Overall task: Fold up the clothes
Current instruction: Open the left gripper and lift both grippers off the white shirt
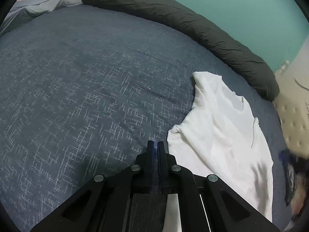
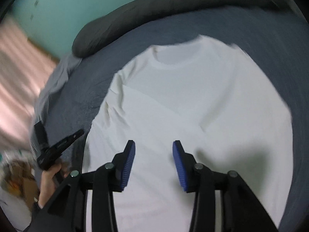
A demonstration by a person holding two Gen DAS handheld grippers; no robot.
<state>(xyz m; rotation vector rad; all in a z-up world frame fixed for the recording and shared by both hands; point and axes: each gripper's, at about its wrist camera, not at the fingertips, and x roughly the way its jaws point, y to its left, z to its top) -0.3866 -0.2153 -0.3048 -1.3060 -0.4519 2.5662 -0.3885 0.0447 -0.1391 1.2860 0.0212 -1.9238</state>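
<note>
A white T-shirt (image 2: pixel 193 106) lies spread on the blue-grey bed cover (image 2: pixel 289 58), collar toward the far side, with its left side creased and partly turned in. My right gripper (image 2: pixel 154 148) hovers over the shirt's lower middle, open, with nothing between its blue pads (image 2: pixel 129 162). In the left wrist view the shirt (image 1: pixel 222 135) lies to the right. My left gripper (image 1: pixel 156 145) is shut just off the shirt's left edge, with no cloth seen between its tips. A hand holds that left gripper (image 2: pixel 63 145) beside the shirt. The right gripper (image 1: pixel 289 176) shows as a blur at the right edge.
A long dark grey pillow (image 1: pixel 173 19) runs along the far side of the bed against a teal wall (image 1: pixel 231 3). A light grey blanket (image 1: pixel 42 3) lies at the far left corner. A cream padded surface (image 1: pixel 293 116) borders the bed, and a pink curtain (image 2: pixel 17 77) hangs beyond.
</note>
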